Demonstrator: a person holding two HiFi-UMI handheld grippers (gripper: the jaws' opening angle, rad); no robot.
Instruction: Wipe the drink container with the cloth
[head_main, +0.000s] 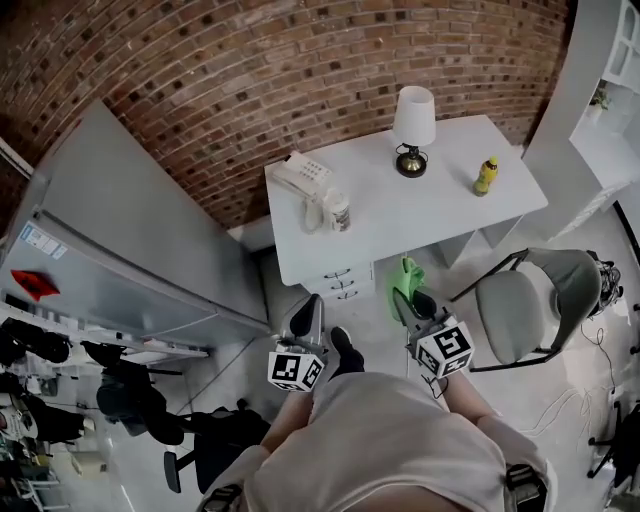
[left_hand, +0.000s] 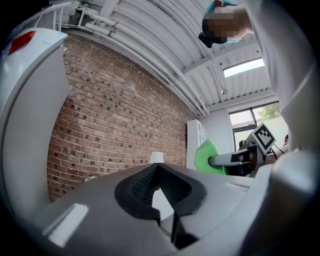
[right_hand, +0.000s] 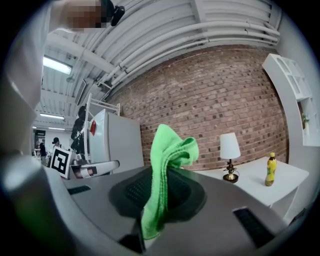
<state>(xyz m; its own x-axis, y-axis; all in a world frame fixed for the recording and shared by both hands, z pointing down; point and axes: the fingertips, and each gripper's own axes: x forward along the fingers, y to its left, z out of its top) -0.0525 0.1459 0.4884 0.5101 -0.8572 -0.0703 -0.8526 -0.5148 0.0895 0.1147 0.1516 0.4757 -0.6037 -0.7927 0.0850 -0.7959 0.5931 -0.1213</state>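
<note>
A red brick wall (head_main: 250, 90) backs the room, with a tall grey refrigerator (head_main: 120, 240) along the left and white shelving (head_main: 615, 70) at the right. A white desk (head_main: 440, 215) stands against the brick, with a grey chair (head_main: 520, 310) near its right front corner. On the desk, from left to right, are a white telephone (head_main: 298, 178), a small jar (head_main: 340, 213), a white-shaded lamp (head_main: 413, 125) and the yellow drink bottle (head_main: 486, 175). The bottle stands upright near the right edge, well apart from both grippers. The right gripper (head_main: 412, 300) is clamped on a green cloth (head_main: 407, 275) that sticks up between its jaws. The left gripper (head_main: 306, 312) has its jaws together on nothing.
</note>
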